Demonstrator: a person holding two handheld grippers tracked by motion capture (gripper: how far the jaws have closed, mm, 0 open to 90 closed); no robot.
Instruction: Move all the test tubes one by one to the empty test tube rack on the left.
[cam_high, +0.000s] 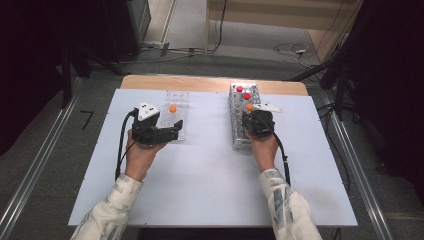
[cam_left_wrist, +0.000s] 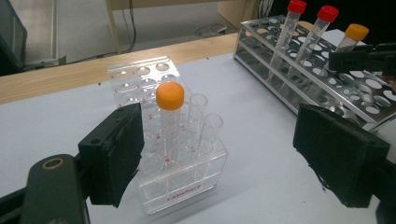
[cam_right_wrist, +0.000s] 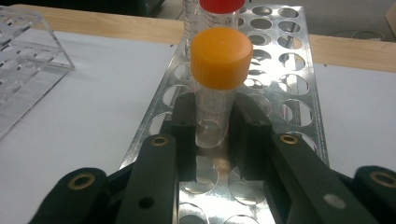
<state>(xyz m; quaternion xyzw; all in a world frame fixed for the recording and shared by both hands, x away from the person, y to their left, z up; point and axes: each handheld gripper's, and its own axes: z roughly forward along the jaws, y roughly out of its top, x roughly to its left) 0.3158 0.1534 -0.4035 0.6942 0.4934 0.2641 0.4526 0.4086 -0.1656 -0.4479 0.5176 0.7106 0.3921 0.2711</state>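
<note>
– What have you got ahead of the right gripper (cam_right_wrist: 212, 135)?

– I see its fingers (cam_right_wrist: 184, 135) pressed on either side of a clear tube with an orange cap (cam_right_wrist: 218, 79), which stands upright in a hole of the metal rack (cam_right_wrist: 289, 88).

– Anything behind it?

– A tube with a red cap (cam_right_wrist: 219, 5), just behind in the same rack. I also see a clear plastic rack (cam_right_wrist: 28, 60) at the left, on the white table (cam_right_wrist: 98, 112).
</note>
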